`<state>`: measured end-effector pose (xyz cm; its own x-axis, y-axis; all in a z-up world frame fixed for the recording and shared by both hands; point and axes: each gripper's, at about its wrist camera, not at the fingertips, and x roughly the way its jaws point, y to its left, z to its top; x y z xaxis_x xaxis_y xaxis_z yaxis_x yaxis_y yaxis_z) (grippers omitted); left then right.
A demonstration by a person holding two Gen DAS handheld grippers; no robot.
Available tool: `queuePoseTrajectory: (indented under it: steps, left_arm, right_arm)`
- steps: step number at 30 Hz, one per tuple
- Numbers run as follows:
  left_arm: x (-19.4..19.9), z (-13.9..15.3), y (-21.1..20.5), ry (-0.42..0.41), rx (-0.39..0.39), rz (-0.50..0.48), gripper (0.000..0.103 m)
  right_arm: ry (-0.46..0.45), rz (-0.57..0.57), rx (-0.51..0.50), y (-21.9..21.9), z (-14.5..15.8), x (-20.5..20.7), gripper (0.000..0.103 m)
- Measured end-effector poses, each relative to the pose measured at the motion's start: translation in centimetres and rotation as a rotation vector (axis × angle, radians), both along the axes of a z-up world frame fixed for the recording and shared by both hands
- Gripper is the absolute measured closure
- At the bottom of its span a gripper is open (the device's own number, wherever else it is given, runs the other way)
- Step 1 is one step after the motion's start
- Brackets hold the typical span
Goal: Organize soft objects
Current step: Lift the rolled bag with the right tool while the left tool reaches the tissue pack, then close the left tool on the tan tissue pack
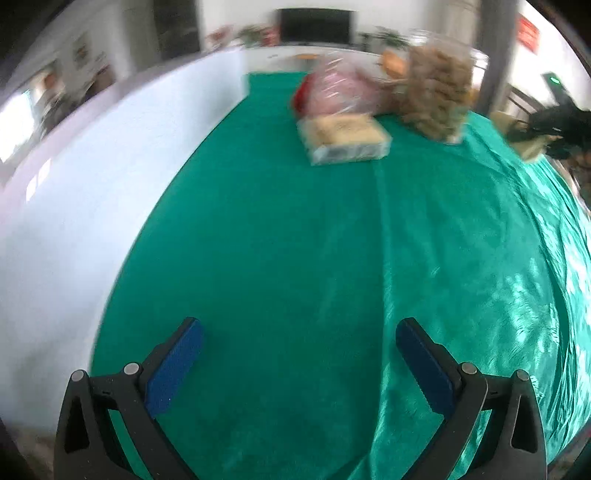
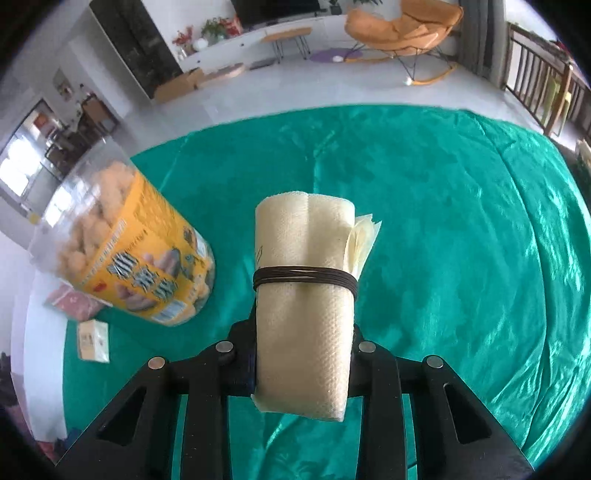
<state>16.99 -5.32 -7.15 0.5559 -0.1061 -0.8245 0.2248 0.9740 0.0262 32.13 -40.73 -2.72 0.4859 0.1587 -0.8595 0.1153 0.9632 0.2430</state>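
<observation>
A cream roll of folded paper towel (image 2: pixel 304 295), bound by a dark elastic band, stands between the jaws of my right gripper (image 2: pixel 303 354), which is shut on its lower half above the green tablecloth (image 2: pixel 443 221). My left gripper (image 1: pixel 299 354) hangs open over a bare stretch of the green cloth (image 1: pixel 277 240), blue pads (image 1: pixel 177 365) wide apart and nothing between them. Far ahead in the left wrist view lie a wrapped tissue pack (image 1: pixel 345 138), a pink bag (image 1: pixel 334 92) and a clear jar of puffed snacks (image 1: pixel 437 96).
The snack jar with an orange label (image 2: pixel 129 251) stands left of the roll, with a small tissue pack (image 2: pixel 93 339) and a pink packet (image 2: pixel 74 301) beside it. The table's left edge meets white floor (image 1: pixel 74 206). An orange chair (image 2: pixel 402 26) stands beyond the table.
</observation>
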Motion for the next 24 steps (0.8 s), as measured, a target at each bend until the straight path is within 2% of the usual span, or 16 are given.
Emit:
queuePoseTrajectory:
  steps: [4,8,10,14,16,19,20,23,24]
  left_arm:
    - [4.8,2.0,-4.7,-0.063,0.202,-0.245,0.0]
    - [9.6,2.3,-8.6,-0.086,0.284,-0.417,0.0]
    - [12.3,2.0,-9.9,-0.07,0.301,-0.449,0.0]
    - [16.8,0.6,-10.4,0.021,0.284,-0.429,0.0]
    - [18.2,0.3,-9.8,0.056,0.221,-0.424,0.0]
    - [19.5,-0.3,-8.1,0.188,0.09,-0.422,0.0]
    - [19.5,-0.3,-7.8,0.2,0.075,-0.429,0.003]
    - [18.8,0.5,-6.1,0.165,0.046,-0.407,0.032]
    - [18.7,0.7,-5.5,0.168,0.038,-0.38,0.037]
  right_arm:
    - [-0.005,0.0,0.058,-0.3,-0.7,-1.1,0.072]
    - [-0.008,0.021,0.082,-0.5,-1.3,-2.1,0.072]
    - [0.0,0.025,0.093,-0.8,-1.5,-2.7,0.071]
    - [0.02,0.028,0.097,-1.4,-2.1,-3.8,0.071]
    - [0.026,0.025,0.099,-1.8,-2.3,-4.2,0.071]
    - [0.041,0.024,0.093,-2.3,-2.4,-4.4,0.071]
    - [0.046,0.022,0.087,-2.3,-2.5,-4.4,0.071]
    - [0.075,0.029,0.086,-2.3,-2.7,-3.8,0.071]
    - [0.085,0.04,0.091,-2.1,-2.6,-3.3,0.071]
